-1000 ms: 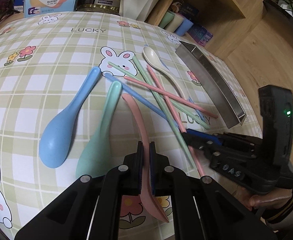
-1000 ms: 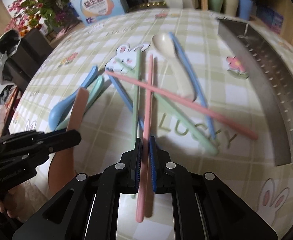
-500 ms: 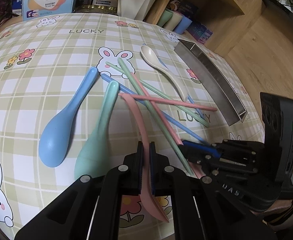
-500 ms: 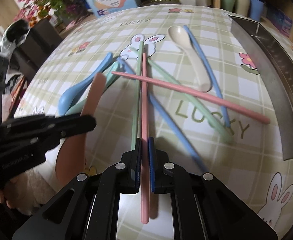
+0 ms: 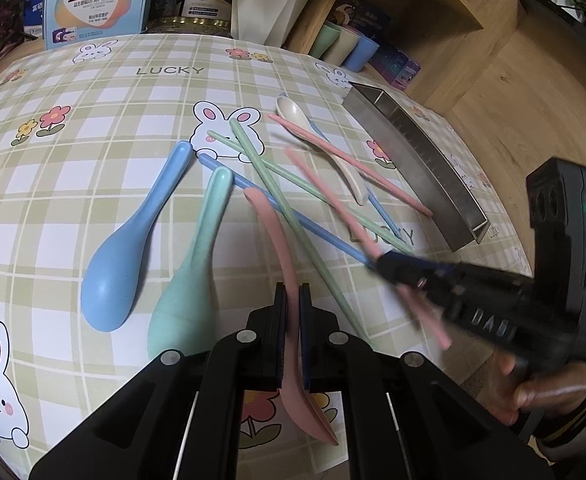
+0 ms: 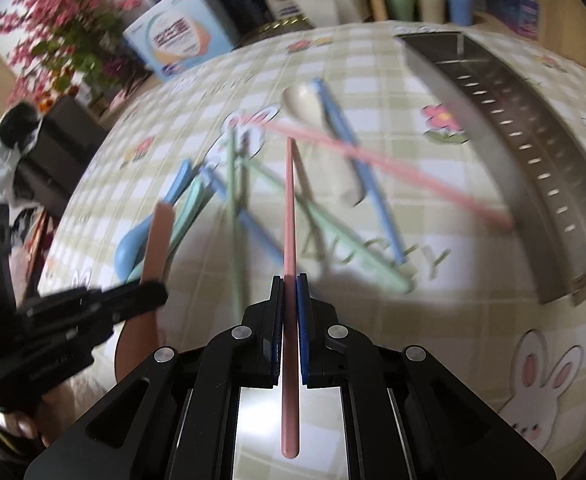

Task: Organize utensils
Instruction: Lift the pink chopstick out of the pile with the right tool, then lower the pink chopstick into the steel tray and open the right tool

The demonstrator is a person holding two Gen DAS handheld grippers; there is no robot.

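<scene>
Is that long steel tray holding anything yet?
Empty: the long steel tray shows only its bare slotted floor; its far end looks bare too.

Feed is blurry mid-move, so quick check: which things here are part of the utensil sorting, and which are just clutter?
Job:
pink spoon in left tongs
pink chopstick in right tongs
blue spoon
green spoon
cream spoon
loose chopsticks
metal tray

Clutter:
cups
printed box
white planter
</scene>
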